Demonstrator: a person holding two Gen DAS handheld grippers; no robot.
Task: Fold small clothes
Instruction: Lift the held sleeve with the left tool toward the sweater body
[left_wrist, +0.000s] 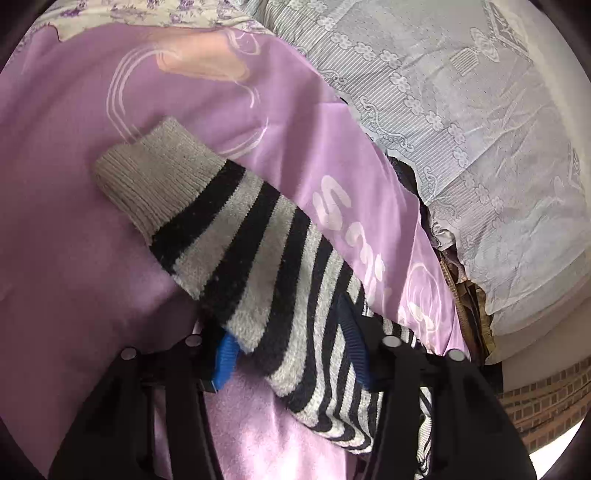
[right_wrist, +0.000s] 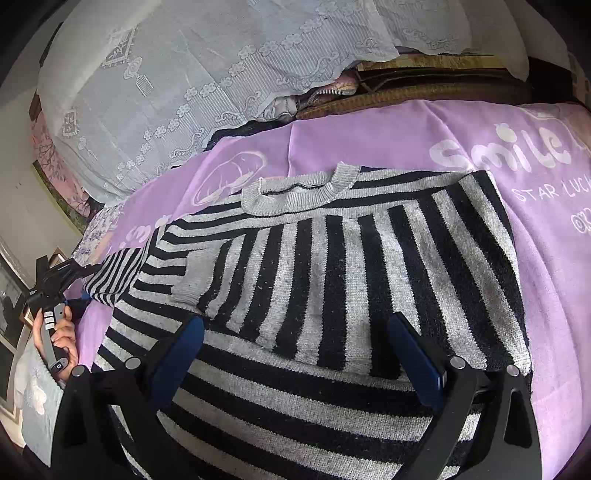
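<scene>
L gripper (left_wrist: 291, 354) clamps striped sleeve (left_wrist: 236, 251), grey cuff (left_wrist: 155, 173) hanging fwd over purple blanket (left_wrist: 74, 258). Sweater (right_wrist: 351, 266) lies flat on blanket, collar (right_wrist: 299, 188) away from cam. R gripper (right_wrist: 299, 354) released, jaws spread above the body panel, not holding. Judgement: carry sleeve across chest, lay flat, keep stripes aligned, let go only once cuff rests.

A home bedroom. A bed under a purple sheet (right_wrist: 351, 136) printed "Smile" lies beneath the tool, with lace-covered bedding (right_wrist: 177, 74) beyond it. Framed pictures (right_wrist: 11, 295) lean far left of it.
</scene>
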